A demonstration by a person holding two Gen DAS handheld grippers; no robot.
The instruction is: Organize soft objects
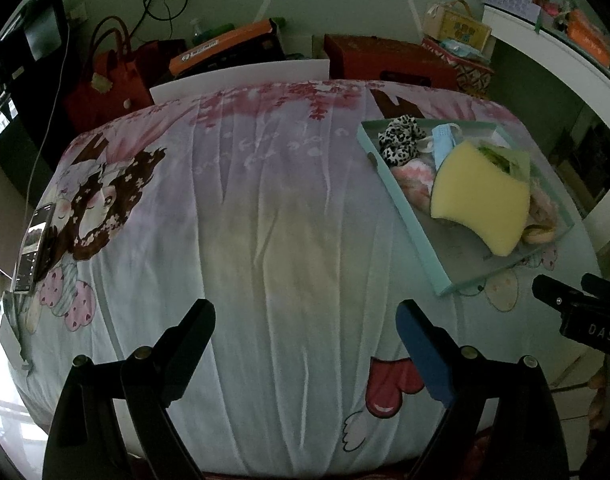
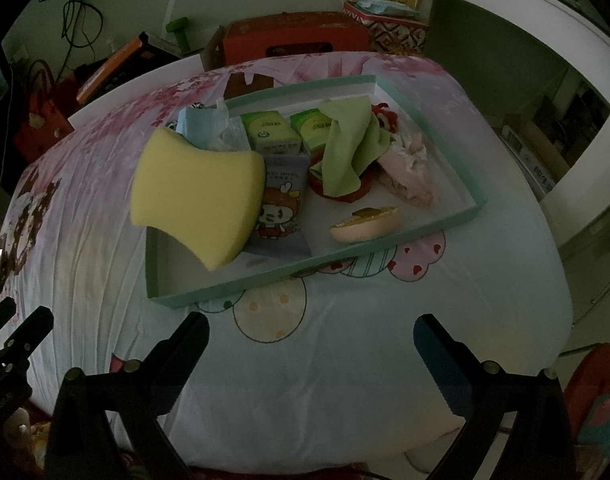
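From where I sit the sorting looks close to finished, judging by how things lie: the printed bedspread (image 1: 265,208) ahead of my left gripper (image 1: 305,344) carries no loose soft item that I can see, and everything soft appears gathered in the teal tray (image 2: 433,236). My left gripper hangs with its jaws spread wide and nothing between them; a phone (image 1: 35,248) stands propped off to its far left at the bed's edge, and the tray lies ahead and well to its right. My right gripper (image 2: 311,356) is likewise wide apart and empty, with the tray straight ahead of it, near but not touching. Working across the tray from that gripper's left, the yellow sponge (image 2: 197,196) leans over the left wall, partly overhanging, and I judge it the one piece that may want nudging fully inside. Behind it sits a blue face mask (image 2: 203,128), then a wipes pack (image 2: 281,204) with a cartoon figure, two green tissue packs (image 2: 271,132), a green cloth (image 2: 349,148) draped over something red, a pink fluffy piece (image 2: 409,168) toward the right, and a bun-shaped squishy toy (image 2: 367,222) nearest me. The leopard scrunchie (image 1: 401,140) shows only from the left camera, at the tray's far corner.
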